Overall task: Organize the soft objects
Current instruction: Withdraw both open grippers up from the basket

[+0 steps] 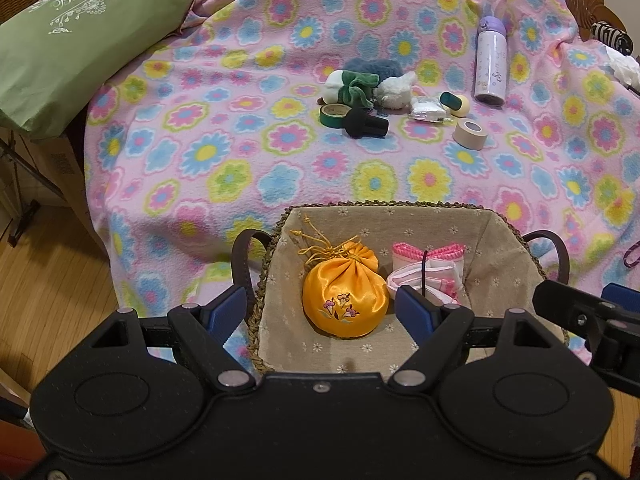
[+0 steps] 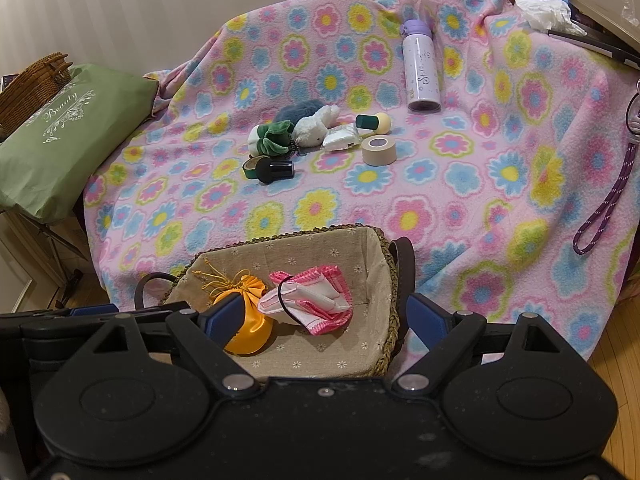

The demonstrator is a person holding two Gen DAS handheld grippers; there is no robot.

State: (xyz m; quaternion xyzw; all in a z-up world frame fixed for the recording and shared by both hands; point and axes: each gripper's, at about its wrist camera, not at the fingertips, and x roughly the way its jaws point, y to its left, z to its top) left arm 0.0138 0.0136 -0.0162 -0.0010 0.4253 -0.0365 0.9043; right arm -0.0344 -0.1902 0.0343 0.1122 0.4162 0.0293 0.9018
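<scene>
1. Both grippers, left gripper (image 1: 318, 308) and right gripper (image 2: 326, 316), hover with fingers released, grasping nothing.
2. Below them, the lined woven basket (image 1: 500, 248) holds an orange satin drawstring pouch (image 1: 344, 300) beside a pink-and-white folded cloth (image 1: 426, 272).
3. Farther off, a white plush toy (image 2: 316, 124) lies on the flowered fleece blanket (image 2: 440, 208).

Wood-plank floor (image 1: 52, 280), pale wall (image 2: 120, 12), flowered fleece blanket (image 1: 240, 160) over furniture (wicker (image 2: 32, 80) at left).

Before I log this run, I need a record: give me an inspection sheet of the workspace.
Surface: flowered blanket, rumpled.
Job's things: orange pouch and pink cloth in basket; plush toys still on blanket.
Clutter: tape rolls, bottle, black cap.
Grippers: left gripper and right gripper open, empty, over basket.
Cables: purple cord at right.
Surroundings: green bag, wood floor.
</scene>
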